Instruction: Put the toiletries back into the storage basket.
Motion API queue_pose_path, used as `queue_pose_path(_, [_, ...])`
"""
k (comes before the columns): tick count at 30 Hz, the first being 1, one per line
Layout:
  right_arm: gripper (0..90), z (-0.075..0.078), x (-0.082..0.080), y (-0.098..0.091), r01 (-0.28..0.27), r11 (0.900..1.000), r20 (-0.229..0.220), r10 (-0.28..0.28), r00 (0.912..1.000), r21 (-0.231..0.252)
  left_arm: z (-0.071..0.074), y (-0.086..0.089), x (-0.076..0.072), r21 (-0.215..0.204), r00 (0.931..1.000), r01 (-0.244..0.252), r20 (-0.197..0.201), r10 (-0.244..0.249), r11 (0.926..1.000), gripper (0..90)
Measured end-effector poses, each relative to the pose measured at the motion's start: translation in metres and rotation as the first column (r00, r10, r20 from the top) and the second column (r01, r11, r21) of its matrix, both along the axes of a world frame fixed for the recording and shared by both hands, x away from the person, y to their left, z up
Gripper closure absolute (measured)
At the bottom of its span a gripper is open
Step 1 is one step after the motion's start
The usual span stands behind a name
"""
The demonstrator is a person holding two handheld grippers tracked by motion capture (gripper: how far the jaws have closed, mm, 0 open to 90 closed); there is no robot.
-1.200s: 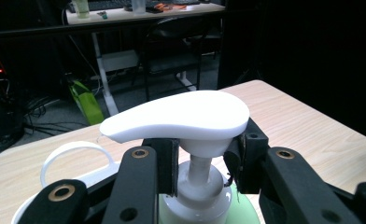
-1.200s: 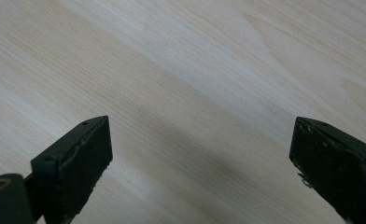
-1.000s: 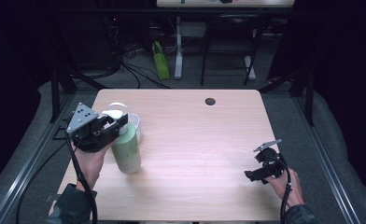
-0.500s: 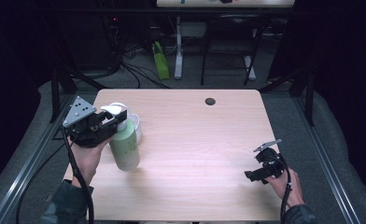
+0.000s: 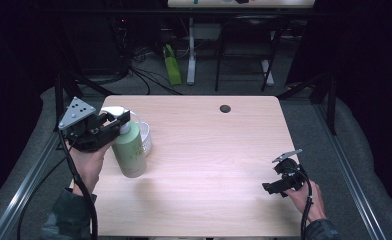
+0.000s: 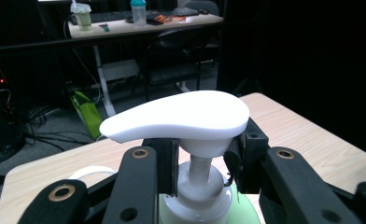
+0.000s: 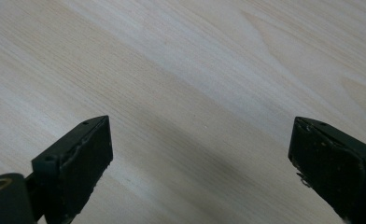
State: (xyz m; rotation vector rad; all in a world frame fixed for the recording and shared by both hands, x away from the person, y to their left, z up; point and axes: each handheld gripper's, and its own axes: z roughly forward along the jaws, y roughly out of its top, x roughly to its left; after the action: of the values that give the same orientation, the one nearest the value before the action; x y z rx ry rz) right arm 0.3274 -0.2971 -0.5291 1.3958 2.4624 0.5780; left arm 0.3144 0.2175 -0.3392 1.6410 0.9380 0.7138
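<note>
My left gripper [image 5: 115, 123] is clamped on the neck of the upright soap bottle [image 5: 129, 150], spout [image 6: 125, 126] aiming away from me. A white bowl [image 5: 145, 139] sits just behind the bottle; my right gripper [image 5: 279, 182] is spread wide, well apart.

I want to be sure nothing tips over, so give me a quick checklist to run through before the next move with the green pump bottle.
1. Grip: the left hand-held gripper is shut on the neck of the green pump bottle, under its white pump head. Ok.
2. Bottle upright: it looks near upright in the high view. Ok.
3. Bottle base on the table: cannot tell whether it rests there or is lifted.
4. Clear container behind the bottle: very close, may get knocked. Not ok.
5. Right hand-held gripper: jaws wide open over bare wood, holding nothing, far from the bottle. Ok.
</note>
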Motion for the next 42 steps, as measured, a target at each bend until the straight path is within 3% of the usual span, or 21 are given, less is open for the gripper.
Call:
queue_pose_path(9, [6.0, 0.000, 0.000, -0.001, 0.003, 1.0000, 0.001, -0.003, 1.0000, 0.000, 0.007, 0.002, 0.003, -0.007, 0.9999, -0.002, 0.011, 0.003, 1.0000, 67.1])
queue_pose_path(16, [5.8, 0.000, 0.000, -0.001, 0.004, 1.0000, 0.003, -0.004, 1.0000, 0.002, 0.014, 0.006, 0.007, -0.037, 0.9998, -0.008, 0.020, 0.009, 0.9993, 67.1])
queue_pose_path(31, [3.9, 0.001, 0.000, -0.001, 0.002, 1.0000, 0.008, -0.002, 1.0000, -0.001, 0.036, 0.006, 0.012, -0.025, 0.9979, -0.016, 0.062, 0.017, 0.9996, 67.1])
queue_pose_path(37, [2.9, 0.000, -0.001, -0.001, 0.005, 1.0000, 0.003, -0.005, 1.0000, -0.003, 0.042, 0.007, 0.014, -0.040, 0.9972, -0.020, 0.071, 0.023, 0.9990, 67.1])
queue_pose_path(42, [1.8, 0.001, -0.001, -0.001, 0.010, 0.9999, 0.008, -0.010, 0.9999, 0.004, 0.050, 0.004, 0.017, -0.015, 0.9960, -0.022, 0.086, 0.023, 0.9996, 67.1])
